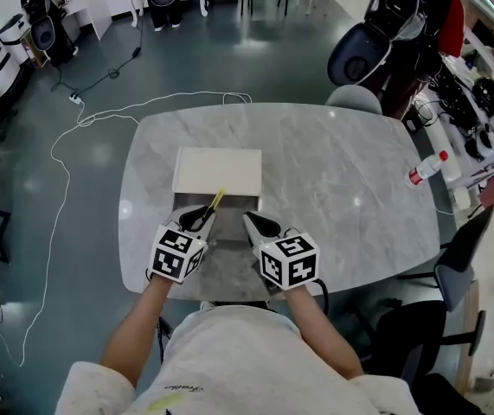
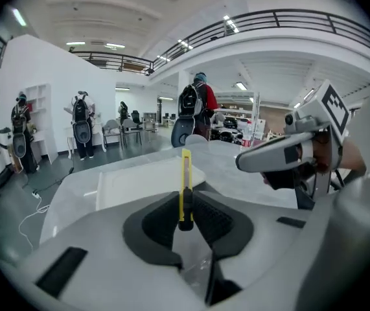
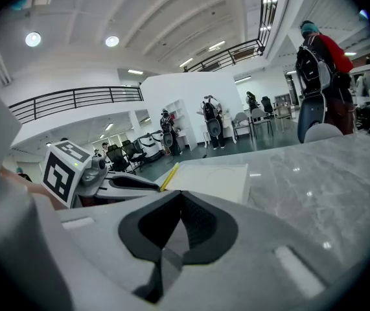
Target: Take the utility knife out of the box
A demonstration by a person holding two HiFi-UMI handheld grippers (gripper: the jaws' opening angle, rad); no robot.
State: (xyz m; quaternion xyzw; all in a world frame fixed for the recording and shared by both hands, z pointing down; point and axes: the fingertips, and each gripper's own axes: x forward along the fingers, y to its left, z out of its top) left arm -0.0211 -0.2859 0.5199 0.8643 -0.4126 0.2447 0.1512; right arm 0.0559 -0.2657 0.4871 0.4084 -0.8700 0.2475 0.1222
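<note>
Left gripper view: left gripper [image 2: 186, 207] pinches the utility knife [image 2: 185, 177] (likely light, stiff, slick) by its butt, near the box [image 2: 136, 181]; right gripper [image 3: 179, 218] closed, empty.

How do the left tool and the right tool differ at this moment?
The left tool is shut on the yellow utility knife; the right tool holds nothing. The knife's handle sits between the left tool's jaws; the right tool's jaws touch. Both are at the white box's near edge.
</note>
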